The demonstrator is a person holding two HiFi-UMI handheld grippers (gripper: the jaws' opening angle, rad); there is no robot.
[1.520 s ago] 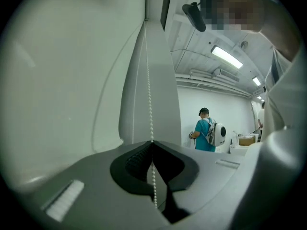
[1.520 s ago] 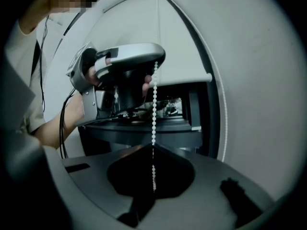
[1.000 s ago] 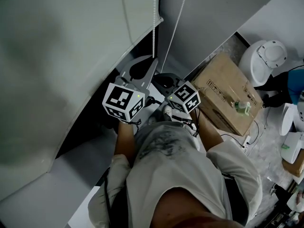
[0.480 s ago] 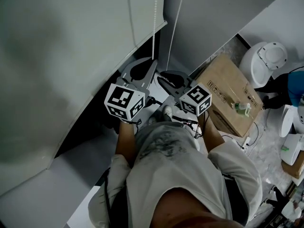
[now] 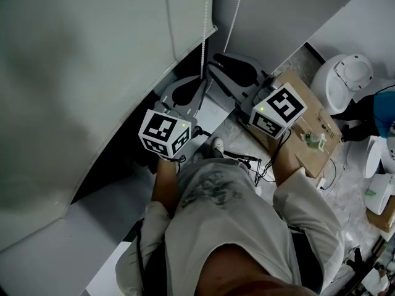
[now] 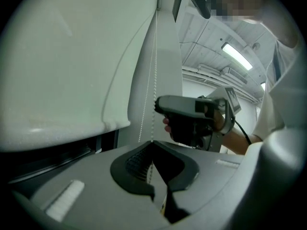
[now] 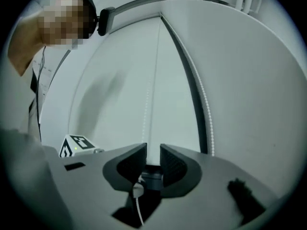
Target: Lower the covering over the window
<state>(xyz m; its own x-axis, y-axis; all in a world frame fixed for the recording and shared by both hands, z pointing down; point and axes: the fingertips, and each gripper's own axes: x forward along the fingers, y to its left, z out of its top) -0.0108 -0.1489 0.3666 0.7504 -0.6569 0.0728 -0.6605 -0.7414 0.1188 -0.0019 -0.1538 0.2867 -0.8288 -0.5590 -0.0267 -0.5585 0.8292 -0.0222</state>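
Between pressed-together jaws of left gripper [image 6: 152, 146], thin white vertical bead chain [image 6: 154, 80] pinched, beside pale grey roller blind [image 5: 92, 73]. Right gripper [image 7: 153, 152] higher, jaws just opened, empty; free chain strand [image 7: 206, 109] seemingly just right.

Grey wall [image 5: 278, 8], pale speckled floor [image 5: 349, 162], brown cardboard box [image 5: 310, 106] on floor, lit ceiling strip light [image 6: 237, 56].

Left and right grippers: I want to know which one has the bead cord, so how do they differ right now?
The left gripper is shut on the bead cord. The right gripper is open, its jaws just having been opening with no cord pinched between them. In the head view the right gripper reaches further up the frame than the left gripper. Both point toward the blind.
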